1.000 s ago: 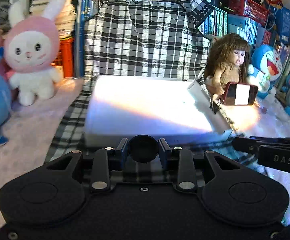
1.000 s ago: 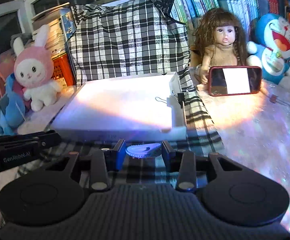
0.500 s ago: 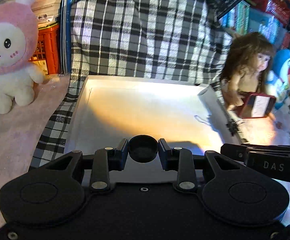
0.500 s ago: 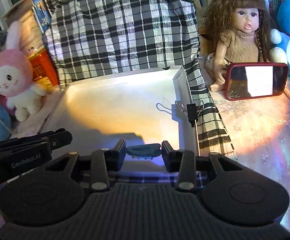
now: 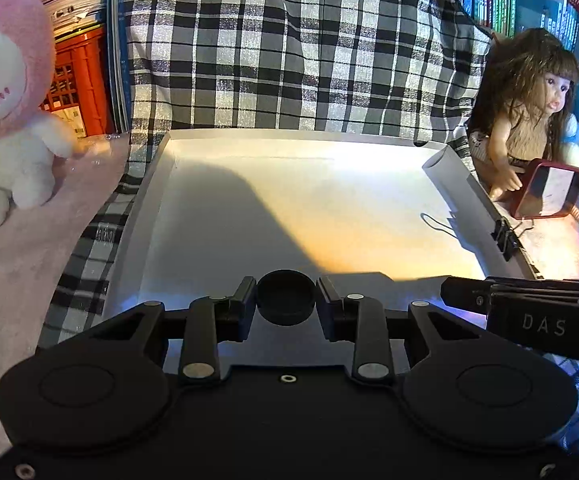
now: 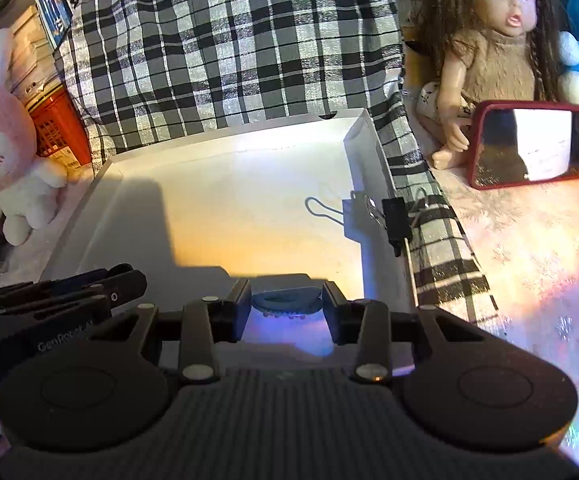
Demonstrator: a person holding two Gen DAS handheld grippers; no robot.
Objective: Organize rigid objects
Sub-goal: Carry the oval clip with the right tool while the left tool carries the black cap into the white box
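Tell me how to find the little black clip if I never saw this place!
Find the big white tray lying on the checked cloth. Go along its edge on the side nearest the doll and the red-framed mirror. The clip is pinched over that wall: small and black with thin wire loops, the only thing fixed to the tray's rim.
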